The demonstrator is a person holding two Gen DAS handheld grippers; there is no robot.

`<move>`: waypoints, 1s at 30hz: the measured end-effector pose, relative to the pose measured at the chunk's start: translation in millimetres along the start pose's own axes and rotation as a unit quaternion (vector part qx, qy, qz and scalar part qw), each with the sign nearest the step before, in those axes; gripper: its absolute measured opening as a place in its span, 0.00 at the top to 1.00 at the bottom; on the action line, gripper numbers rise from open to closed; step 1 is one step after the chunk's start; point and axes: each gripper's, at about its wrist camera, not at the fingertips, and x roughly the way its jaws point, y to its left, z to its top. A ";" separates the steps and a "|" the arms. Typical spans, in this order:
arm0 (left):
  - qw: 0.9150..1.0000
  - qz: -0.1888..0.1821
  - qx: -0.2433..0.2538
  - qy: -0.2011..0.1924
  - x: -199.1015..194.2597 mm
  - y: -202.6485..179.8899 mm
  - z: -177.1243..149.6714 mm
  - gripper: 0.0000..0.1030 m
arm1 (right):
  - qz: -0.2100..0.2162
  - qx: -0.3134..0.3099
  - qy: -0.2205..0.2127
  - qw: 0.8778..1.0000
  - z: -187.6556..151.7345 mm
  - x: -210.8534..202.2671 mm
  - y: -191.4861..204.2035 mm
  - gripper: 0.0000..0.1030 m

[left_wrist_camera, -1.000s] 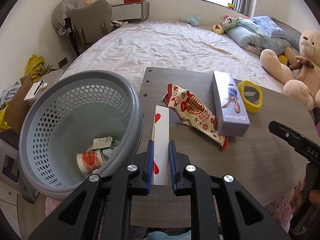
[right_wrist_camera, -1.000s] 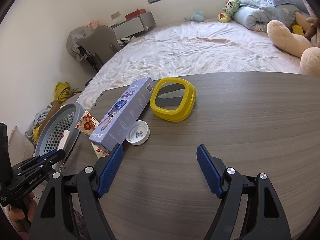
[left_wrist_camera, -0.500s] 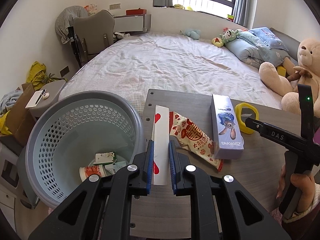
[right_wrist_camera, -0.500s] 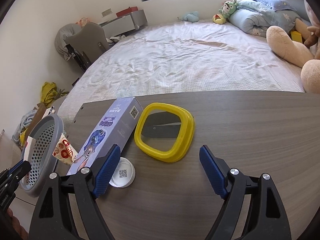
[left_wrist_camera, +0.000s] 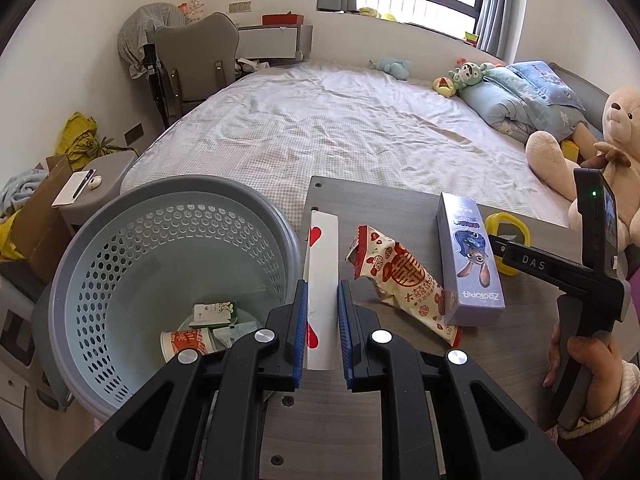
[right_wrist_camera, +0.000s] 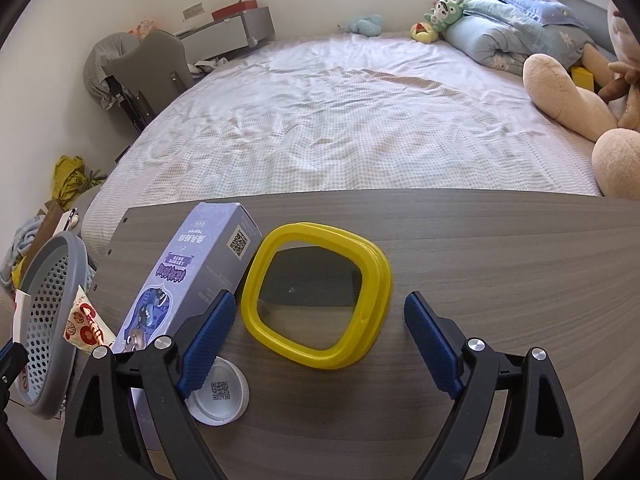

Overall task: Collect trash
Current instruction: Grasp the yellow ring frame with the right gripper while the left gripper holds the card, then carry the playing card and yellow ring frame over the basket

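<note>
Left tongs [left_wrist_camera: 322, 322] clamp a flat white card box with red hearts [left_wrist_camera: 320, 276] above the surface's edge, at three o'clock of the grey perforated plastic basket [left_wrist_camera: 120, 256].
It looks light, stiff and crushable; mid-length suits it. Right tongs [right_wrist_camera: 316, 342] gape wide and empty around the yellow-rimmed mirror [right_wrist_camera: 318, 296], apparently not touching.

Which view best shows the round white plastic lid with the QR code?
The right wrist view: the round white plastic lid lies in plain sight on the wooden table, partly behind a blue finger. The left wrist view shows none of it.
</note>
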 end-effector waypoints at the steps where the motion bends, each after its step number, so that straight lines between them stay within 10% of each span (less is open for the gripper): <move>1: 1.000 0.001 -0.001 0.001 0.7 0.4 0.0 0.86 | -0.001 -0.002 0.000 1.000 0.0 0.3 0.8 0.20; 3: 1.000 0.001 -0.003 0.003 2.0 1.8 -0.7 0.86 | -0.004 -0.007 0.001 1.000 -0.8 0.6 2.7 0.32; 30: 1.000 -0.006 0.001 -0.013 -30.0 -1.1 -19.5 0.86 | 0.023 0.015 -0.034 0.999 -57.6 -79.7 -18.1 0.32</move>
